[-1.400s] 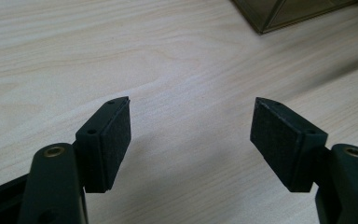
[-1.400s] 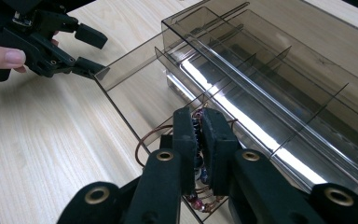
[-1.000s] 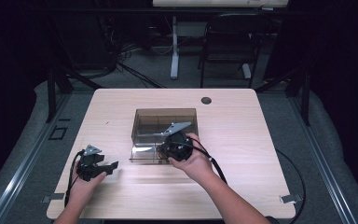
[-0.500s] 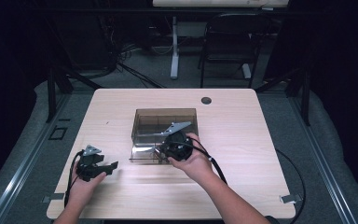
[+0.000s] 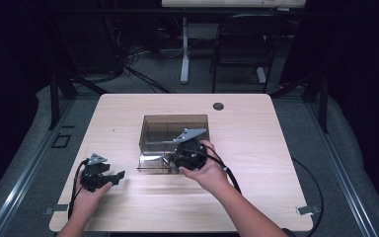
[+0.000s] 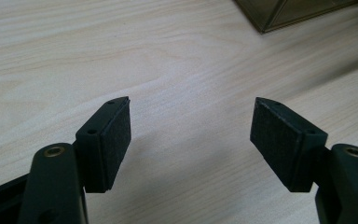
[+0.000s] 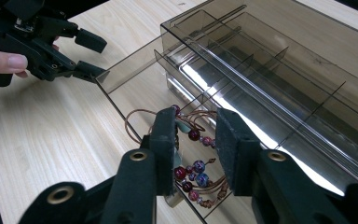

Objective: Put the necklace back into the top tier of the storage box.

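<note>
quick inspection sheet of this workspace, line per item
surface: pale wood table, a round grommet hole near its far edge
job's things: smoky clear organizer box with dividers, its drawer pulled out; beaded jewellery on copper wire lies in the drawer
clutter: nothing seen
grippers: right gripper over the beads, its jaws have just been opening, beads between them with a gap; left gripper open over bare wood
cables: one cable trails along the right forearm
surroundings: dark room, a chair and a desk leg behind the table
</note>
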`<state>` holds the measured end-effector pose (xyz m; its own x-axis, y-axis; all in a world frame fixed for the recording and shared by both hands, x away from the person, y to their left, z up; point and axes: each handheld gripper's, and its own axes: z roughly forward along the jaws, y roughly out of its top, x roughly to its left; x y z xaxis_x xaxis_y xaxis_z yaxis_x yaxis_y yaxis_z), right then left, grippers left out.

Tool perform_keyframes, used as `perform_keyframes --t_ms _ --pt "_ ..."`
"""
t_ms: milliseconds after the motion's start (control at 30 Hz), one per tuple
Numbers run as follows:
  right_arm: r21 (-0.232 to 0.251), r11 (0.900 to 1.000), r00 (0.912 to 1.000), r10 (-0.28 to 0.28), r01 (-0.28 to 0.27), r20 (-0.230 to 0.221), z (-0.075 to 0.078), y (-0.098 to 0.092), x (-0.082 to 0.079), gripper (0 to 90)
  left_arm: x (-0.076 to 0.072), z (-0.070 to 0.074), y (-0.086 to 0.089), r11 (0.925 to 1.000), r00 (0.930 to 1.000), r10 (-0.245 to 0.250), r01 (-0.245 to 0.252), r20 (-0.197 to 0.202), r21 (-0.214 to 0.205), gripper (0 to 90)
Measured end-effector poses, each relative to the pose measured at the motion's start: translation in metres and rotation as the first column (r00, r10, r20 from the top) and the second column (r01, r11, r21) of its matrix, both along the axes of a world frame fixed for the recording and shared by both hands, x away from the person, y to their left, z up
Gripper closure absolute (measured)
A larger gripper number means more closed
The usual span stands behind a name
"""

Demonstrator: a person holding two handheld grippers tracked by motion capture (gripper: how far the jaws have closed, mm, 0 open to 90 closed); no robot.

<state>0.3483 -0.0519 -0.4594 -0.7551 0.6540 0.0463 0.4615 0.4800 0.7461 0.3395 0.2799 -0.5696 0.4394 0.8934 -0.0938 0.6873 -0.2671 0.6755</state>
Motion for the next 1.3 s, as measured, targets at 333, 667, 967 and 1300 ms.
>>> perform_keyframes --t_ms 333,667,967,1300 --pt "-0.006 0.9996 0.9995 -0.026 0.026 0.018 0.006 -0.018 -0.002 61.7 0.000 0.000 0.000 1.0000 1.0000 0.002 -0.002 -0.001 0.000 29.2" --pt "0.033 0.9989 0.9993 -0.032 0.032 0.020 0.000 -0.043 -0.004 56.6 0.000 -0.001 0.000 1.0000 1.0000 0.003 -0.003 -0.002 0.003 29.2" --pt "-0.012 0.9936 0.9923 -0.111 0.112 0.054 -0.005 -0.068 -0.013 51.4 0.000 -0.001 -0.001 1.0000 1.0000 0.005 -0.005 -0.001 0.005 29.2" --pt "-0.004 0.9871 0.9847 -0.159 0.160 0.071 -0.016 -0.096 -0.026 50.3 0.000 -0.001 -0.001 1.0000 1.0000 0.004 -0.004 -0.004 0.008 29.2"
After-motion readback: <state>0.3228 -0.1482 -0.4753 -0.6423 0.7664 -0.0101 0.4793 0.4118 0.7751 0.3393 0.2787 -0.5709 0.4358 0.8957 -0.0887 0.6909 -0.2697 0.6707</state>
